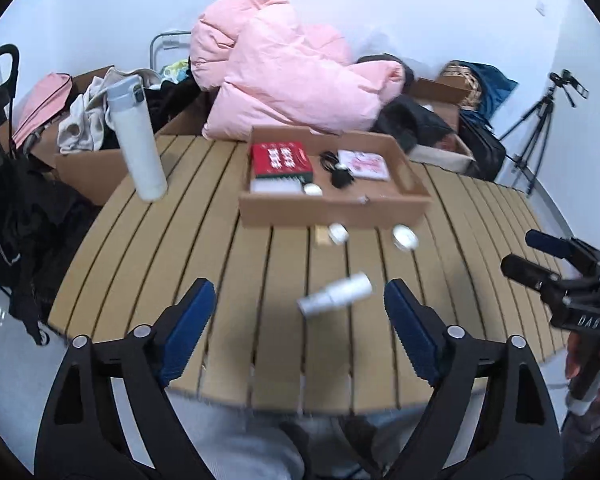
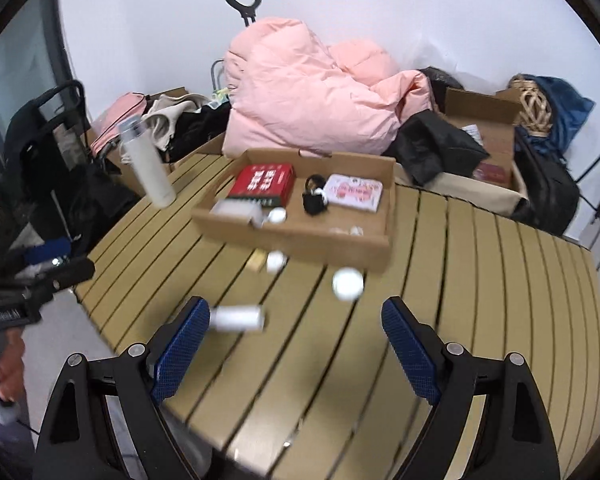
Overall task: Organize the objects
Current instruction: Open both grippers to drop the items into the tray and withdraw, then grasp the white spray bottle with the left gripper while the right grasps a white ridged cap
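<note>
Both hands are between grabs: the left hand-held gripper (image 1: 299, 312) stands with its blue pads wide apart and nothing between them, and the right hand-held gripper (image 2: 296, 328) is just as wide and just as empty. My read is that this is the pause before the next pick, with the cardboard tray (image 1: 332, 208) ahead on the slatted desk (image 1: 228, 240) already part-filled: a red box (image 1: 281, 159), a black cable (image 1: 336, 170) and a pink-patterned card (image 1: 363, 164) lie inside.

Still loose on the desk are a white spray bottle (image 1: 336, 294), lying on its side just ahead of the left hand-held gripper and slightly toward its right finger; a small white jar (image 1: 338, 233) farther ahead, close against the tray's front wall; and a second round white jar (image 1: 405, 237) to the right of it. From the right wrist view the bottle (image 2: 238, 317) lies beside that hand-held gripper's left pad, and the round jar (image 2: 347, 283) sits ahead between the fingers.

A tall white flask (image 1: 136, 136) stands well off to the left (it looks too big for the tray).

The next move, I'd judge, calls for dropping onto the bottle, closing across its narrow body, not along its length, since it may roll.
</note>
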Available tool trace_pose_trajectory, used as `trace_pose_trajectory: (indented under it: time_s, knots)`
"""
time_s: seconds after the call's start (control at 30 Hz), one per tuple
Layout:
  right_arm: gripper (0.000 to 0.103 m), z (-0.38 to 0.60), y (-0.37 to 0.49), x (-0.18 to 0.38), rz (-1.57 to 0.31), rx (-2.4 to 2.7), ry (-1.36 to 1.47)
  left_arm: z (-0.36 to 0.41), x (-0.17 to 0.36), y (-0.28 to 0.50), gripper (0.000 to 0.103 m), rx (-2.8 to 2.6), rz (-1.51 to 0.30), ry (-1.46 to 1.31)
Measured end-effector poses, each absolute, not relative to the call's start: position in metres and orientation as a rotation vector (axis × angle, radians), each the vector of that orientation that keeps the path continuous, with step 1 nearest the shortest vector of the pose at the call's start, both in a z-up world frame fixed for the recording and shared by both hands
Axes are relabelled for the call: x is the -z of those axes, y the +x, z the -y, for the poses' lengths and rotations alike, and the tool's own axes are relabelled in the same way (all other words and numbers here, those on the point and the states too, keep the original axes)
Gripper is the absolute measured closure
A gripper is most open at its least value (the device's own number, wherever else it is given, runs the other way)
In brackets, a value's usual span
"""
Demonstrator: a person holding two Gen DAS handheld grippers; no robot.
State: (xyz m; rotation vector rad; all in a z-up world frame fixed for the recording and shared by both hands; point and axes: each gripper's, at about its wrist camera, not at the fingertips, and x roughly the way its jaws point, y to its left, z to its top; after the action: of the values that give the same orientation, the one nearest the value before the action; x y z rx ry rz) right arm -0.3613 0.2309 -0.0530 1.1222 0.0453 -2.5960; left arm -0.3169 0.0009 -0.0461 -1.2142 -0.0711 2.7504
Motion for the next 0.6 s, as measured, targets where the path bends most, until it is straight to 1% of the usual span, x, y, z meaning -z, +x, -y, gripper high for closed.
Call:
trace_pose_trajectory:
  time_s: [0.07,0.13,0.3,0.43,0.6]
  knots:
    - [0.012,-0.232,-0.33,0.052,-0.05,2.632,1.109,-0.004,0.045,-0.295,0.018,-2.773,0.034,-1.205]
    - [0.012,-0.23,-0.297,0.052,-0.09,2.673,1.084,-0.008,0.047,-0.274,0.015,-2.78,0.011,-1.201]
    - [0.012,-0.223,-0.247,0.066,-0.134,2.672,1.111,-0.017,0.06,-0.237,0.015,-2.729,-0.08,-1.209]
    - [0.012,-0.218,-0.23,0.075,-0.146,2.673,1.129,-0.019,0.064,-0.233,0.015,-2.716,-0.088,-1.239]
    - [0.012,-0.216,-0.223,0.071,-0.129,2.686,1.085,-0.015,0.068,-0.235,0.015,-2.709,-0.057,-1.238]
